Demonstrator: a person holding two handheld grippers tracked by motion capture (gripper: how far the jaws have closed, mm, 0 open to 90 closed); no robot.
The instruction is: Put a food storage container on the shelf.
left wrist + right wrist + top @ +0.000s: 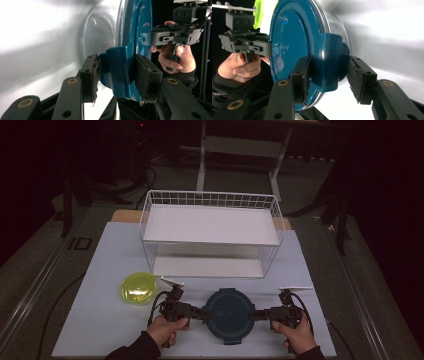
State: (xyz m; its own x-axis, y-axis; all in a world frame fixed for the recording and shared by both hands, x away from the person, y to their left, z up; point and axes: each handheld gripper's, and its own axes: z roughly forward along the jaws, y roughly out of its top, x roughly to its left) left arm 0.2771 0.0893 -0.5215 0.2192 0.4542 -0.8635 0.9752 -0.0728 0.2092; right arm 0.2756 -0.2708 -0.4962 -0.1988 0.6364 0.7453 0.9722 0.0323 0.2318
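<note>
A round clear container with a dark blue lid [230,315] rests on the white table near the front edge. My left gripper [204,312] comes at it from the left. In the left gripper view its jaws [116,75] stand on either side of the lid's blue side clip [120,70], and both pads touch it. My right gripper [255,314] comes in from the right. In the right gripper view its jaws [327,80] straddle the opposite clip [325,65]: one pad touches the lid side, the other stands a little off the bowl side.
A yellow-green round dish [138,288] lies left of the container. A white two-tier wire rack [210,232] stands behind, across the middle of the table. Bare white tabletop [100,320] lies at the front left. The room around is dark.
</note>
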